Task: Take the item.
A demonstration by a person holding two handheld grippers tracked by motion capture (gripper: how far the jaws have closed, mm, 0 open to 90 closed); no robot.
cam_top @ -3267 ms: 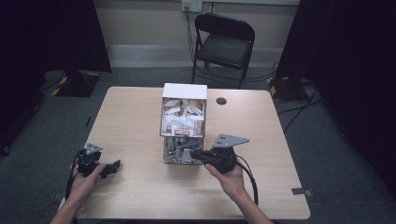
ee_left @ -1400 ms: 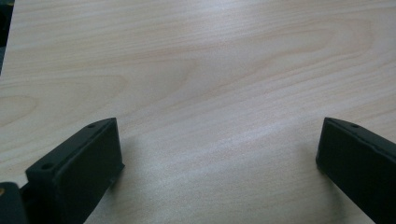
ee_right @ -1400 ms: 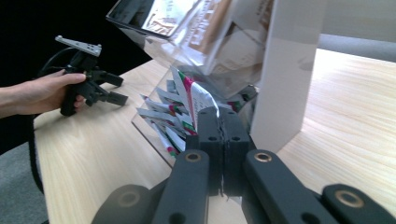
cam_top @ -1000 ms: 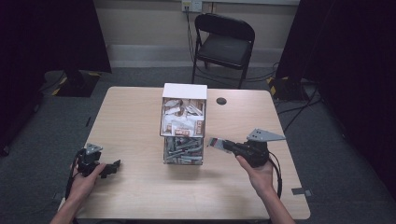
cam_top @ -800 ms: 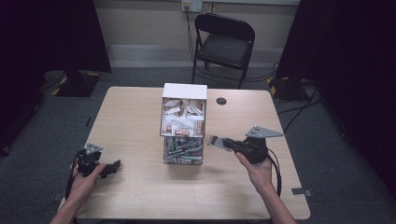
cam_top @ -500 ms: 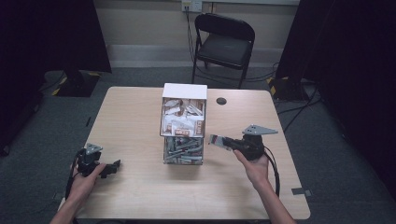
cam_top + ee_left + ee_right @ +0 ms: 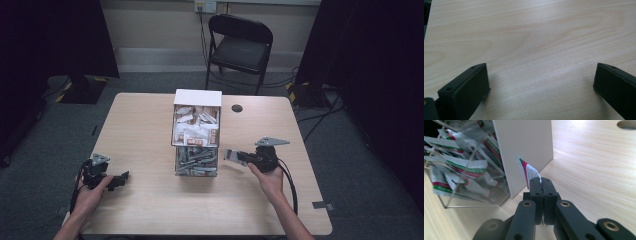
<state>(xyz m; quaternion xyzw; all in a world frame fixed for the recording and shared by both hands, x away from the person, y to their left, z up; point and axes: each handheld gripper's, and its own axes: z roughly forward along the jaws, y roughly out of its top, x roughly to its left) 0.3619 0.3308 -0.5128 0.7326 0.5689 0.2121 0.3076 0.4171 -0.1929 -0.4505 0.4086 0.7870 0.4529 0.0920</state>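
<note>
Right gripper (image 7: 541, 182) lowered, clamping packet (image 7: 527, 171)

white packet (image 7: 529, 173), red-green stripes; pale wood table (image 7: 594, 165)

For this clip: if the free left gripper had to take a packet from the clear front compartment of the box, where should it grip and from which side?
Probably a packet's upper edge, from above. The left gripper stands open over bare table. The clear compartment is walled in front and at the sides, with packets standing loosely tilted, edges up. The right gripper holds its packet by such a thin edge.
</note>
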